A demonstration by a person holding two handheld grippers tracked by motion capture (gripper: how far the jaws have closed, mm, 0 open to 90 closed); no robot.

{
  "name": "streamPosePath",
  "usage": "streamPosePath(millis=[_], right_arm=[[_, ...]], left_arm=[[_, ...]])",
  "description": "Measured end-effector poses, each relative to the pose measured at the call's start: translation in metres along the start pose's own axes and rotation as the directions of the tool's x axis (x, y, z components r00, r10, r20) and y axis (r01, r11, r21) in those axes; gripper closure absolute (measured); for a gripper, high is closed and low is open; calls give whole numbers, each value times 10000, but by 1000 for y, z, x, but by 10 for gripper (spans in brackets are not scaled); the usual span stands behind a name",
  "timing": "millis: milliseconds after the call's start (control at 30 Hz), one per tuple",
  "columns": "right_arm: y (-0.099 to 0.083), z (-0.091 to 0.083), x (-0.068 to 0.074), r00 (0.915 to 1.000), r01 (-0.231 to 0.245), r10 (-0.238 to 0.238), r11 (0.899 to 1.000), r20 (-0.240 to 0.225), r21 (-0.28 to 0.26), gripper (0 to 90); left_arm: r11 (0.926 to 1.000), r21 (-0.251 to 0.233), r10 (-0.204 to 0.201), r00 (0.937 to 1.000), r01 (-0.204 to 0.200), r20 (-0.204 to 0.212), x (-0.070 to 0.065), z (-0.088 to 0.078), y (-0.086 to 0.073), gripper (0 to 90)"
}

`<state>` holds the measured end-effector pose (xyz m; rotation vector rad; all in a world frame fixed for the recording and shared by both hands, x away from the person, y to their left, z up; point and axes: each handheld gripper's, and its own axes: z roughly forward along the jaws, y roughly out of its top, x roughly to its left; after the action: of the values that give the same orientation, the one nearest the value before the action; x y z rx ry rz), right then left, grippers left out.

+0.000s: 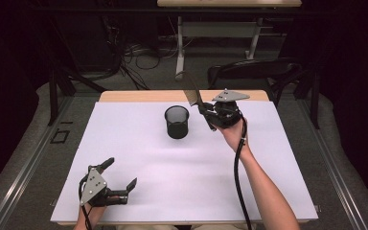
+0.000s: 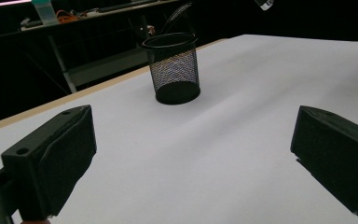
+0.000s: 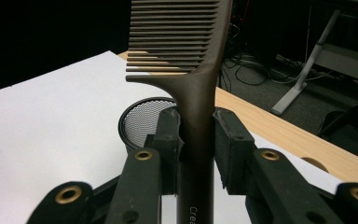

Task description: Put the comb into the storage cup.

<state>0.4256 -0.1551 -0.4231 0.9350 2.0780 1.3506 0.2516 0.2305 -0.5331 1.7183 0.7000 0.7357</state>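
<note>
A: From the high view, where is the dark brown plastic comb [image 1: 192, 93] sitting?

B: The right gripper [image 1: 210, 116] is pinching its handle, teeth end tilting up toward eleven o'clock. The black wire-mesh cup [image 1: 177, 121] is standing at nine o'clock from it, just beside.

A: And the left gripper [image 1: 122, 174]?

B: Its own view is showing both pads spread wide, nothing between, the cup [image 2: 174, 68] well apart at twelve o'clock.

A: The right gripper view?

B: The comb [image 3: 193, 84] is rising upright between the pressing jaws, the cup's rim [image 3: 135, 116] showing just behind at ten o'clock. The right hand is nearer.
</note>
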Motion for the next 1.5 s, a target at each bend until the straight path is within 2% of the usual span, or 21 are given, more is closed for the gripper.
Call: streamPosePath(millis=[200, 333, 867, 1200, 1500], right_arm=[[4, 2, 2, 9999, -74, 72, 9997, -90, -220, 726], [6, 5, 5, 9999, 88, -90, 9998, -121, -161, 726], [10, 16, 9, 9998, 99, -104, 9996, -185, -265, 726], [14, 19, 12, 9996, 165, -174, 9992, -240, -353, 726], [17, 23, 10, 9997, 29, -41, 9988, -240, -499, 726]], left_arm=[[10000, -33, 44, 10000, -44, -10, -1, 0, 0, 1], [10000, 11, -18, 10000, 18, -3, 1, 0, 0, 1], [10000, 3, 62, 10000, -62, 3, 0, -1, 0, 1], [10000, -18, -26, 10000, 26, 2, 1, 0, 0, 0], [10000, -5, -17, 10000, 17, 25, 0, 0, 0, 1]])
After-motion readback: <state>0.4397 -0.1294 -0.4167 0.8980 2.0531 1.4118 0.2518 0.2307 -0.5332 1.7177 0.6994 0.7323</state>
